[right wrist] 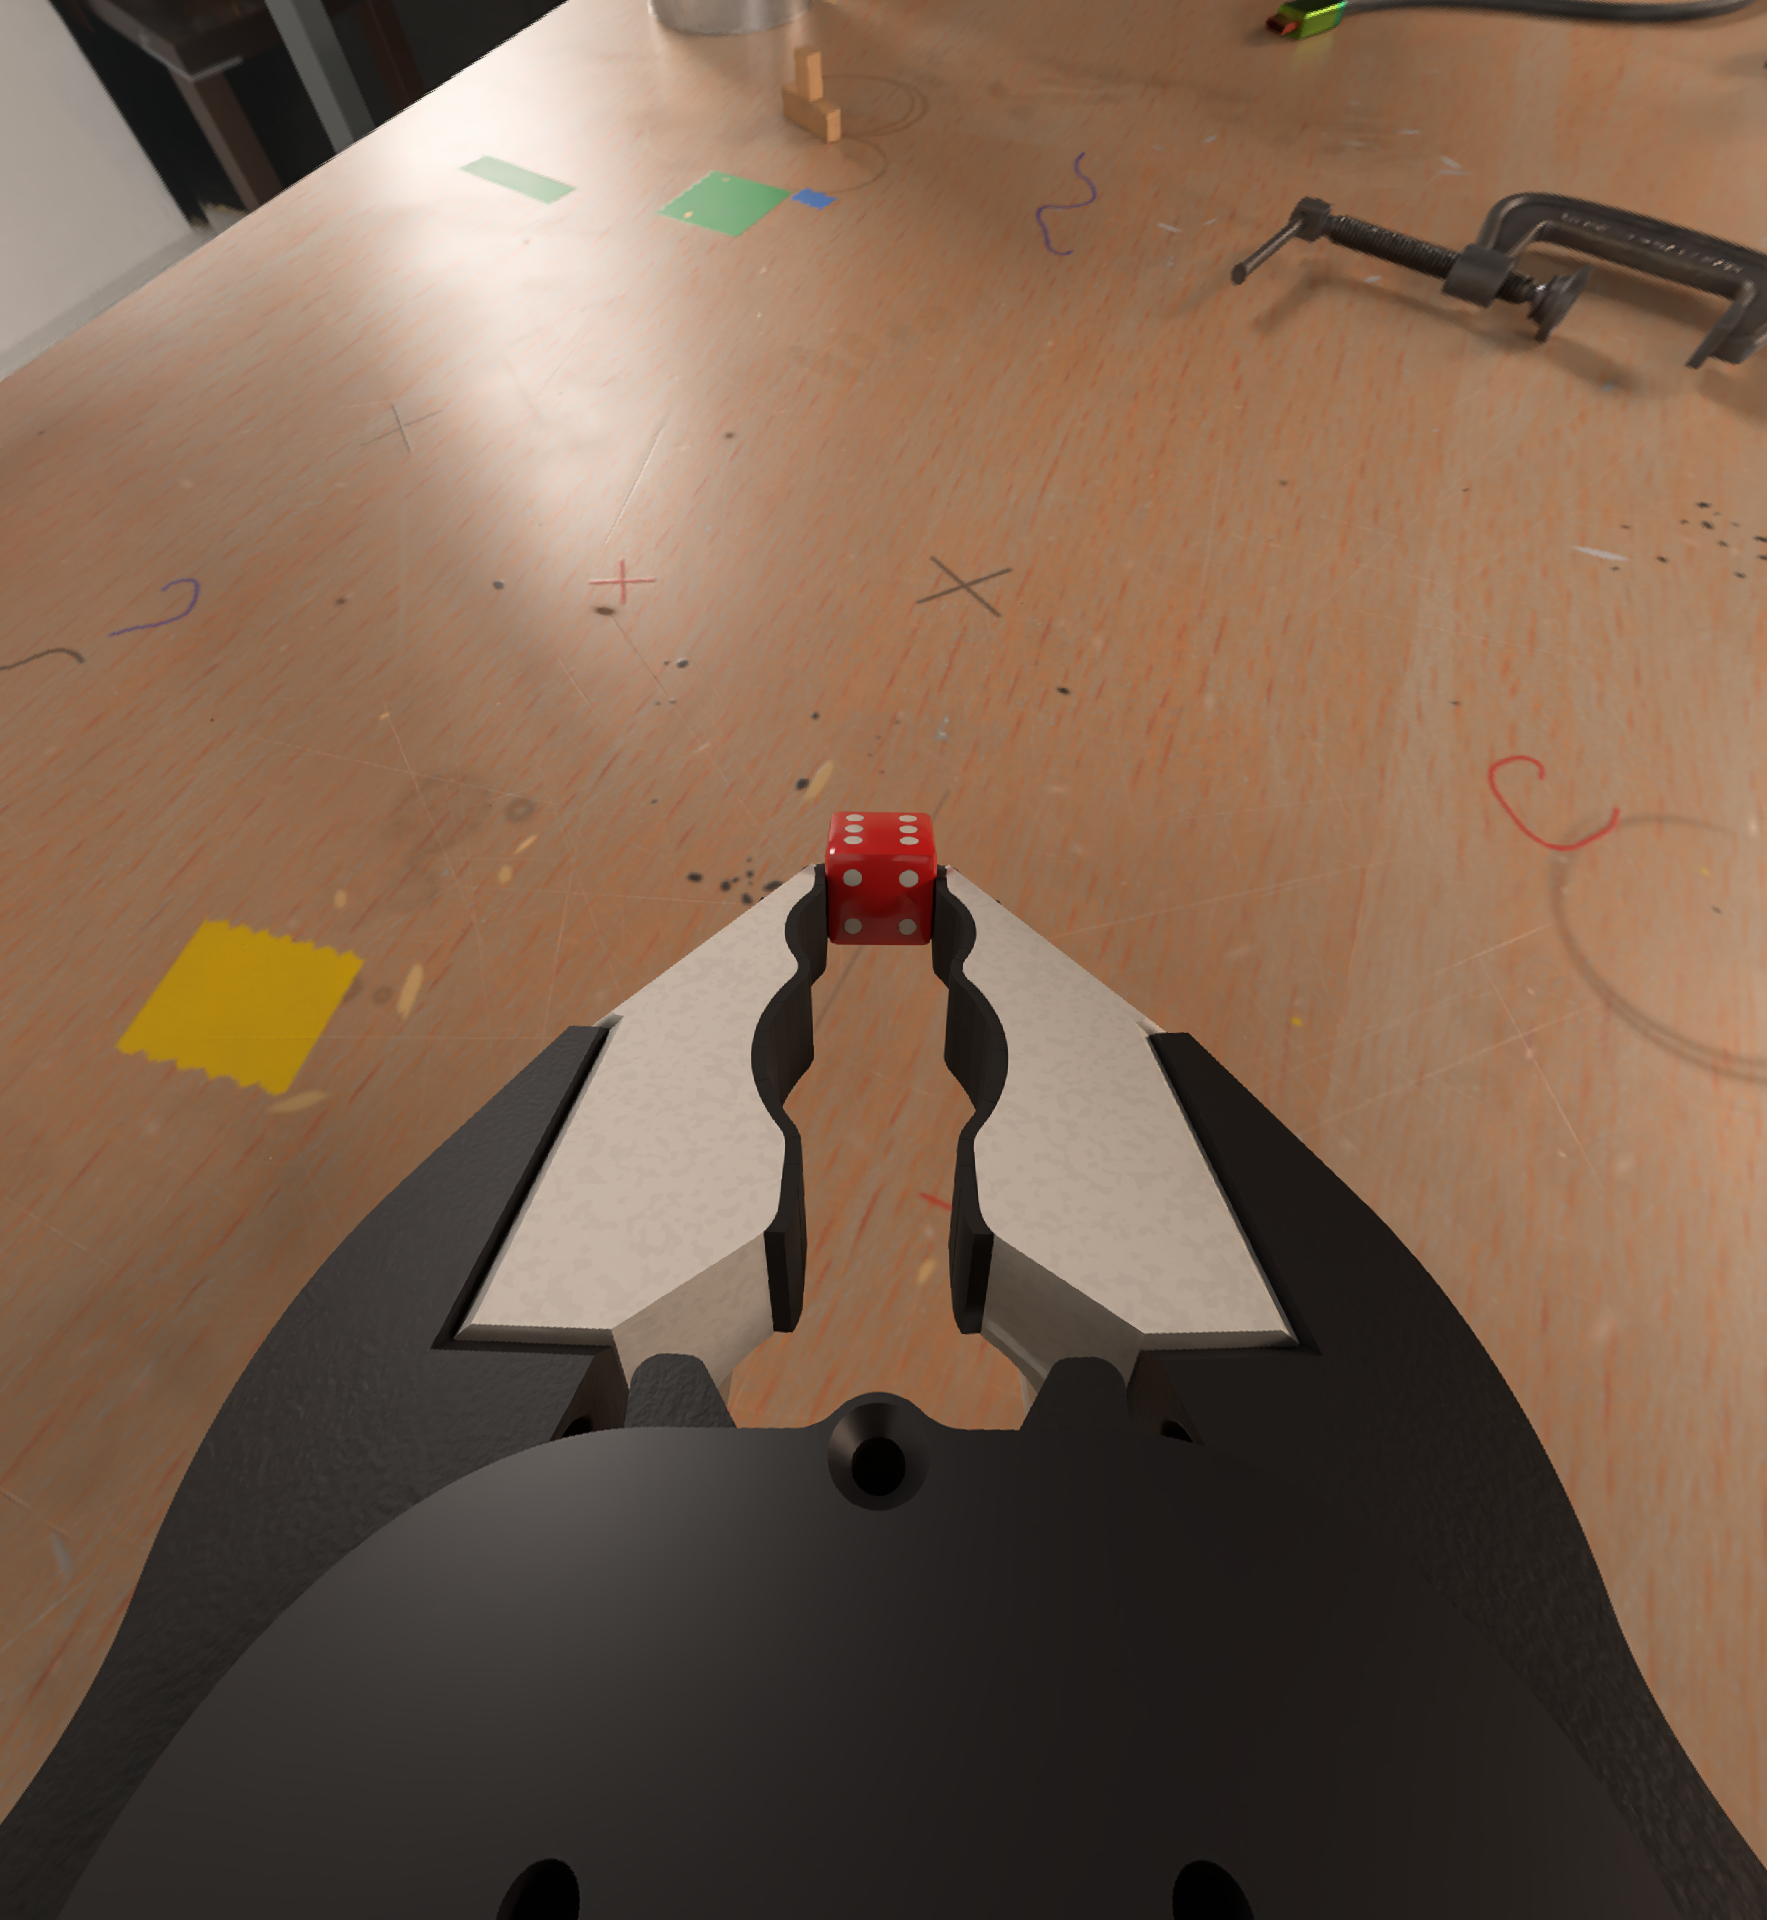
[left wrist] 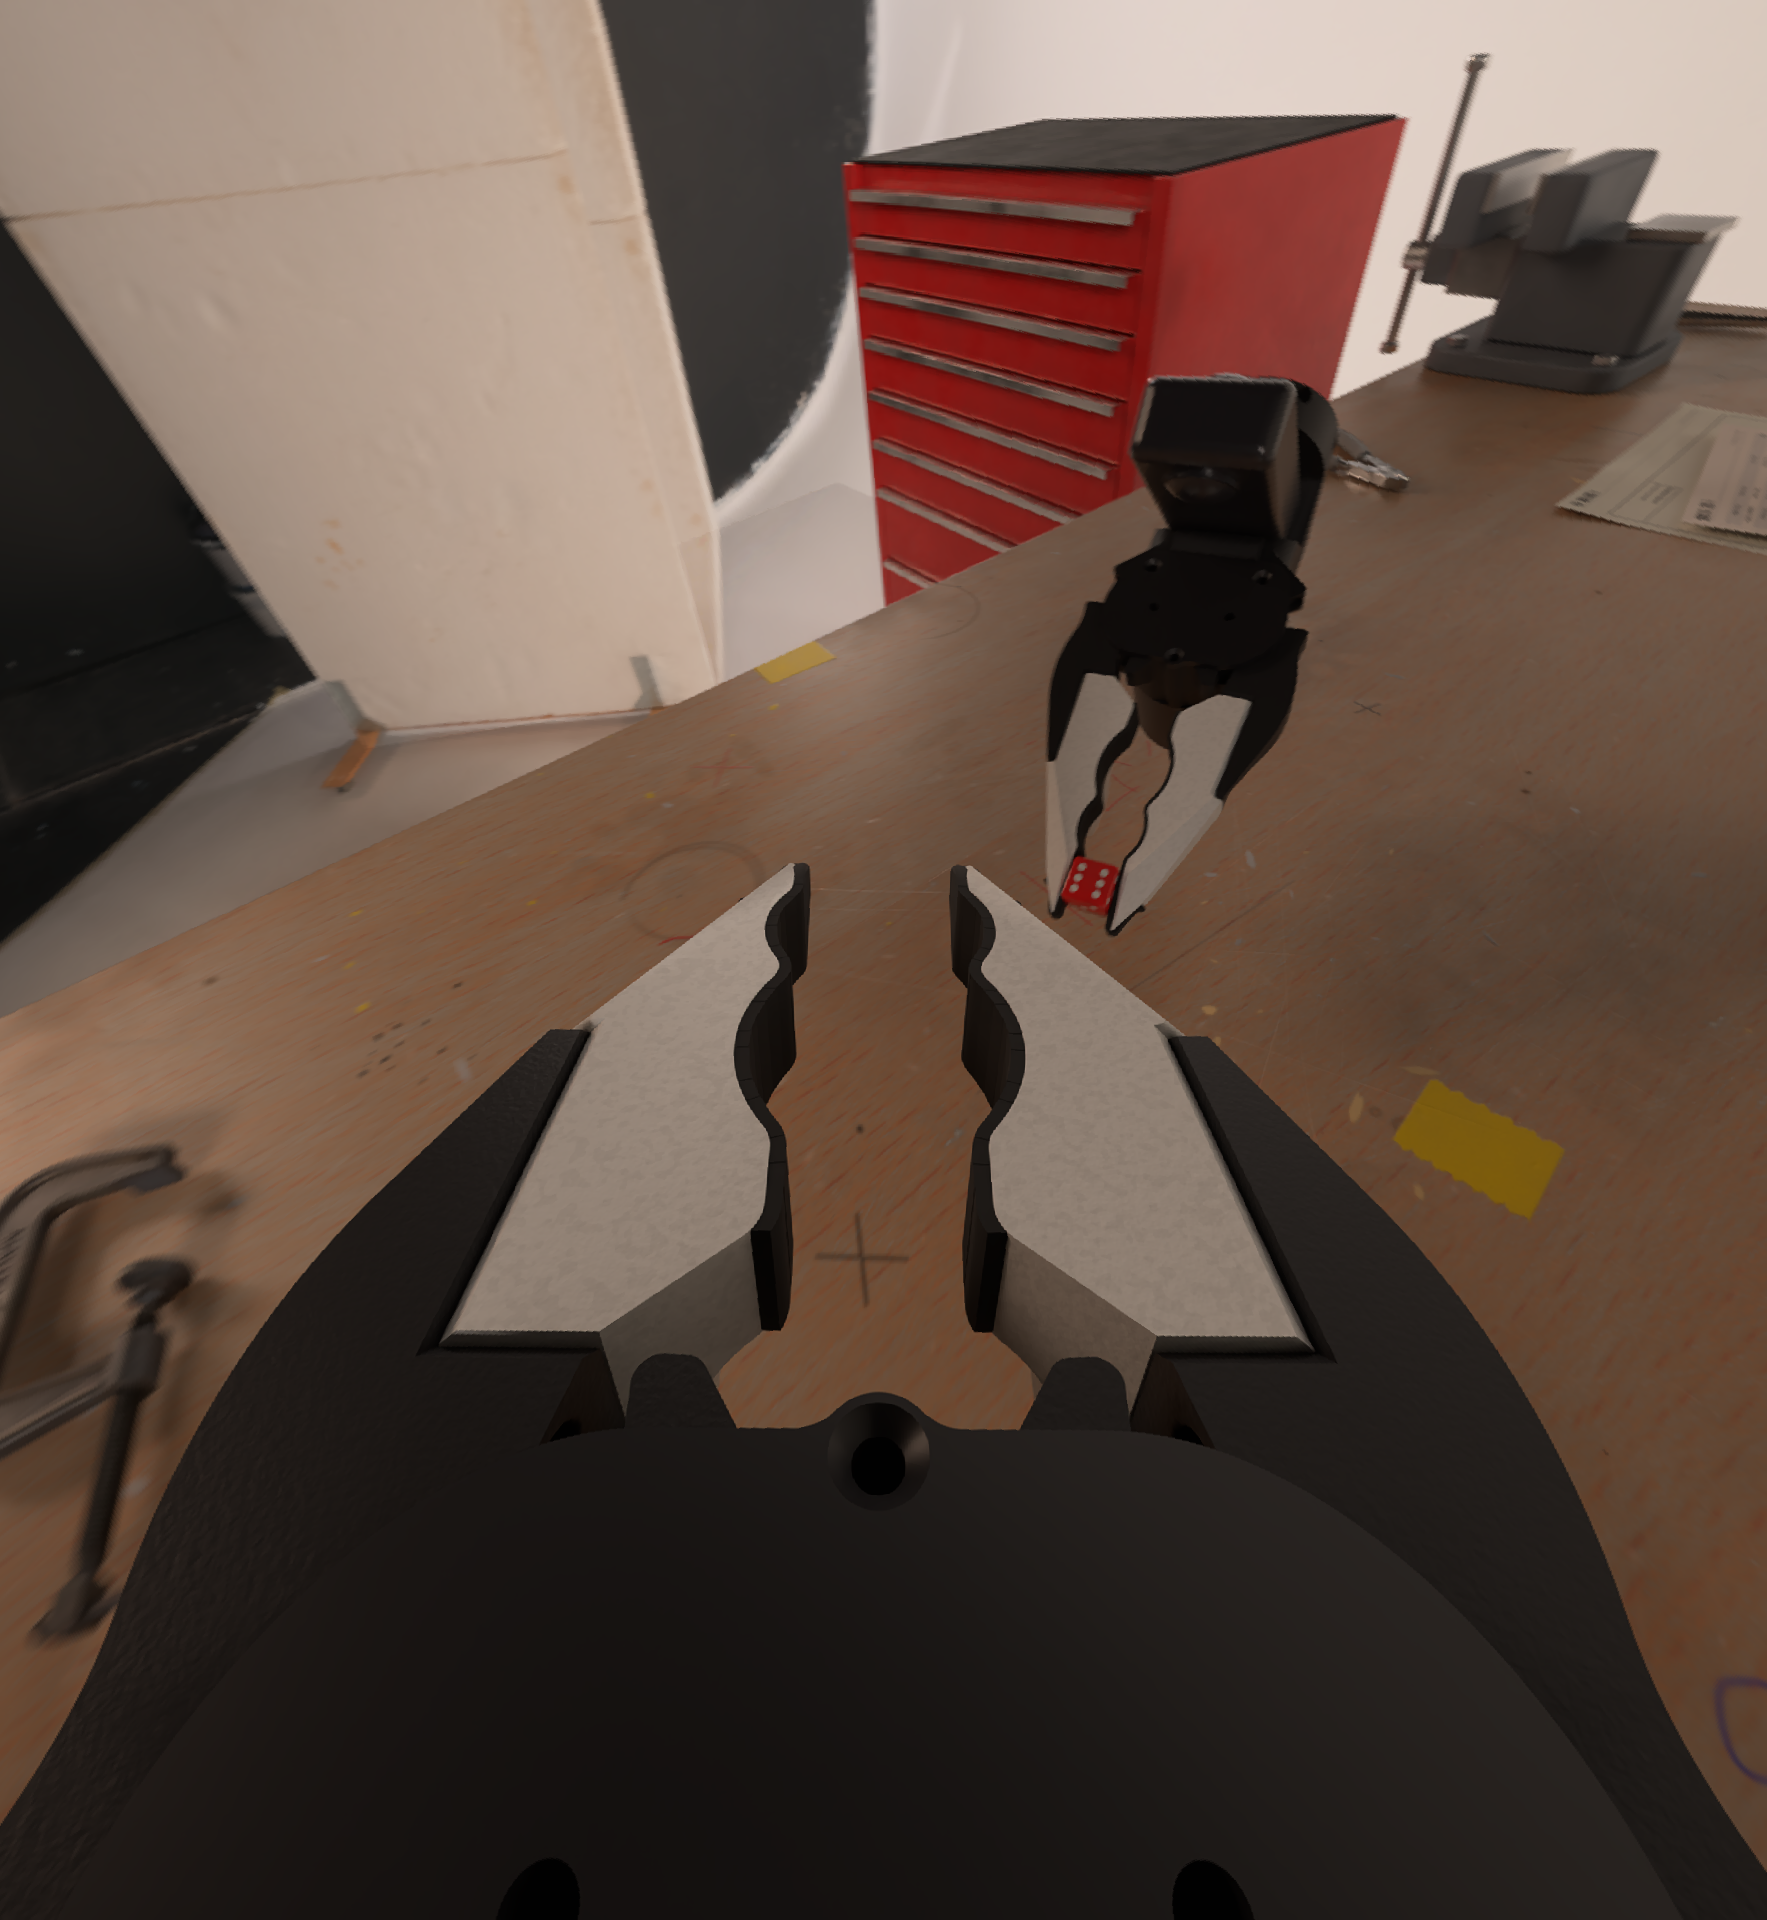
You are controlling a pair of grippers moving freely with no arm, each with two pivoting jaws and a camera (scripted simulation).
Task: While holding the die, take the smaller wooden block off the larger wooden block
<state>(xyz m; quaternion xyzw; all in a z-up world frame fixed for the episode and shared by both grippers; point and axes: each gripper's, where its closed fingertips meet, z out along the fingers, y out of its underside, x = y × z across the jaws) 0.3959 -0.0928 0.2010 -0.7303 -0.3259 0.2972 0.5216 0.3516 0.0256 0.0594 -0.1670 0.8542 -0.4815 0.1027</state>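
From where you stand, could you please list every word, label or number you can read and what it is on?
Printed sheets: print too small to read.
C-clamp: raised lettering on its frame, too blurred to read.
Red die in the right gripper: white pips only, no numerals.

Workbench (right wrist: pixel 1274 644): die (right wrist: pixel 880 878) held between the fingertips of the right gripper (right wrist: pixel 880 883), above the bench surface. Left gripper (left wrist: pixel 879 883) stands apart from it, nothing between its fingers. In the right wrist view, smaller wooden block (right wrist: pixel 807 71) sits on the larger wooden block (right wrist: pixel 814 112) at the far end; C-clamp (right wrist: pixel 1544 272) lies to their right. In the left wrist view, vise (left wrist: pixel 1575 270) stands at the bench's far corner, papers (left wrist: pixel 1731 483) before it, tool cabinet (left wrist: pixel 1087 343) beyond the edge.
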